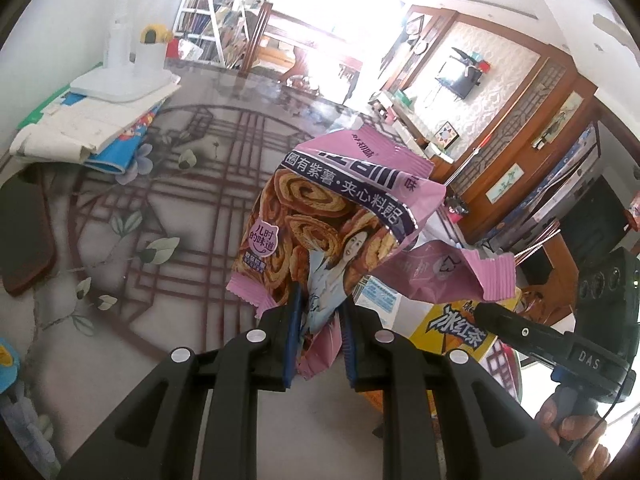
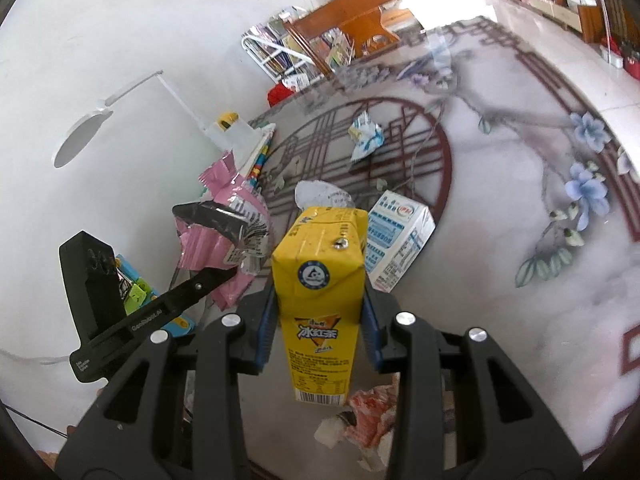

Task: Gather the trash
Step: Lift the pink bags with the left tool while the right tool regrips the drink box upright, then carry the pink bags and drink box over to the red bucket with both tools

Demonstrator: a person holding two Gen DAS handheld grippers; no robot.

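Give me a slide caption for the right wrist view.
Right gripper clamps a yellow tea carton above the littered table.

crinkled glossy pink foil-plastic snack wrapper (image 1: pixel 320 216); smooth yellow waxed-paper drink carton (image 2: pixel 320 280); matt black plastic gripper fingers (image 2: pixel 256 332) with blue ribbed pads; glossy glass-topped patterned table (image 2: pixel 500 208).

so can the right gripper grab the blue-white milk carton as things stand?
Probably not: the right gripper is shut on the yellow tea carton. The milk carton lies unobstructed just beyond it.
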